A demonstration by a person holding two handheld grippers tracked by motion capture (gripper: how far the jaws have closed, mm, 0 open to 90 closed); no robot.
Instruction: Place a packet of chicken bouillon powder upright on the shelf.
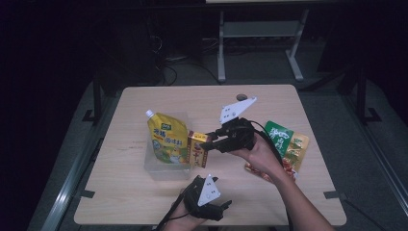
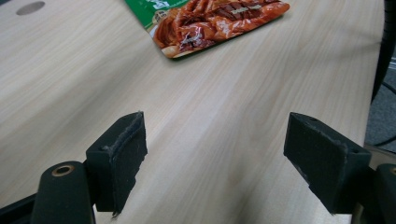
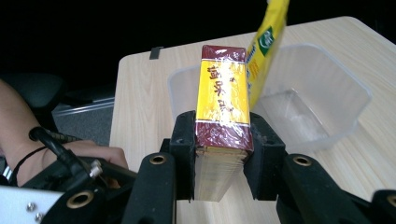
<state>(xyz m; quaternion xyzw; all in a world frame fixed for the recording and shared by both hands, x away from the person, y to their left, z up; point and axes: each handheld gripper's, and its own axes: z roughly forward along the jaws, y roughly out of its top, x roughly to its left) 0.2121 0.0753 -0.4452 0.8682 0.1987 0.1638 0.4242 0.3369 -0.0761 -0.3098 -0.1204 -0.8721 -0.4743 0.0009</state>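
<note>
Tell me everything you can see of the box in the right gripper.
The box is a slim carton, yellow with dark red ends and red characters, wrapped in shiny clear film. The right gripper has both pads clamped on its sides near one end. It is held off the table, its far end at the near rim of the clear tub, beside the yellow pouch. Whether they touch is unclear.
</note>
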